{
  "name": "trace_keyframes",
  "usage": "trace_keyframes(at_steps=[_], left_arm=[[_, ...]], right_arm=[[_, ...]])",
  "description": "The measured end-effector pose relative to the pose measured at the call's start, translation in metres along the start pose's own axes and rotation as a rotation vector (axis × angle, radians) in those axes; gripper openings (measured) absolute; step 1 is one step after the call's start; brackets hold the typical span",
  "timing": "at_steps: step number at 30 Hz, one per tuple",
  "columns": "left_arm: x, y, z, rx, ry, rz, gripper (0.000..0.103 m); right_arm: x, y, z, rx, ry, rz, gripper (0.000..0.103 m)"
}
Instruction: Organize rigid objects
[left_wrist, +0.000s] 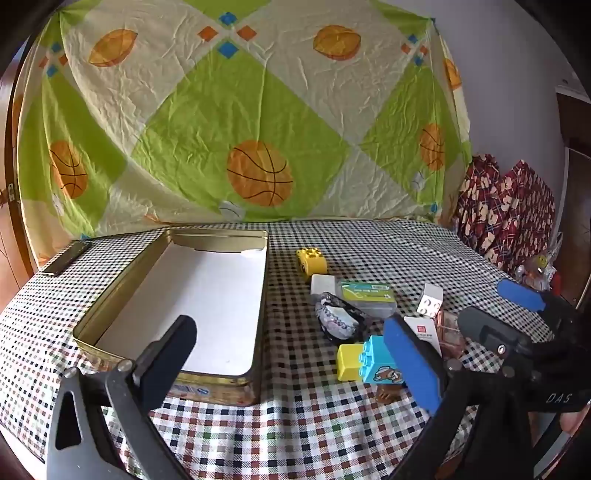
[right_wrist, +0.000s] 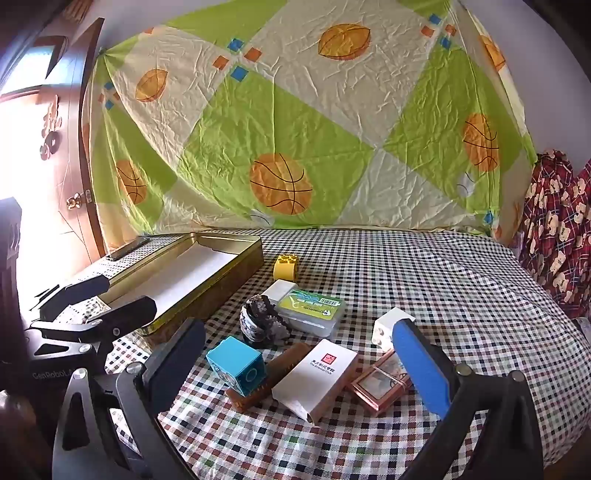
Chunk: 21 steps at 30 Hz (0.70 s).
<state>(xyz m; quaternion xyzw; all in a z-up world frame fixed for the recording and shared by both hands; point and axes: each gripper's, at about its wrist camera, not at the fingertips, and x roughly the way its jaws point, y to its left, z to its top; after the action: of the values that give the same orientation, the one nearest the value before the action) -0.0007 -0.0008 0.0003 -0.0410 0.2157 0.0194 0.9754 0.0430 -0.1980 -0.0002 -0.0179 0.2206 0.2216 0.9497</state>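
An open gold tin (left_wrist: 221, 373) with a white floor stands at the left (right_wrist: 236, 269). Right of it lies a cluster: a yellow brick (left_wrist: 311, 261) (right_wrist: 285, 268), a clear green-labelled case (left_wrist: 367, 297) (right_wrist: 314, 312), a dark patterned bundle (left_wrist: 340, 319) (right_wrist: 260, 321), a blue-and-yellow bear block (left_wrist: 364, 363) (right_wrist: 238, 365), a white carton (right_wrist: 316, 378), a white brick (left_wrist: 430, 300) (right_wrist: 388, 325) and a copper-framed case (right_wrist: 380, 386). My left gripper (left_wrist: 291, 360) is open over the tin's near corner. My right gripper (right_wrist: 299, 360) is open above the cluster; it shows in the left wrist view (left_wrist: 458, 317).
A checked cloth (right_wrist: 443, 295) covers the table. A dark flat phone-like bar (left_wrist: 66, 258) lies at the far left edge. A green and cream sports-print sheet (left_wrist: 258, 110) hangs behind. Red patterned fabric (left_wrist: 506, 210) is piled at the right.
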Motion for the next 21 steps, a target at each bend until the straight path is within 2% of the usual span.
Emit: trace_keyframes(at_steps=[3,8,21], left_arm=[[-0.001,-0.009,0.0,0.048,0.014,0.014,0.103],[0.007,-0.009,-0.004,0.029,0.025,0.01,0.103],[0.005,-0.003,-0.005,0.026,0.024,0.014,0.103]], right_arm=[[0.001,0.002,-0.001,0.01,0.005,0.003,0.102],[0.001,-0.005,-0.006,0.048,0.01,0.016,0.102],[0.004,-0.005,-0.01,0.054,0.019,0.019,0.102]])
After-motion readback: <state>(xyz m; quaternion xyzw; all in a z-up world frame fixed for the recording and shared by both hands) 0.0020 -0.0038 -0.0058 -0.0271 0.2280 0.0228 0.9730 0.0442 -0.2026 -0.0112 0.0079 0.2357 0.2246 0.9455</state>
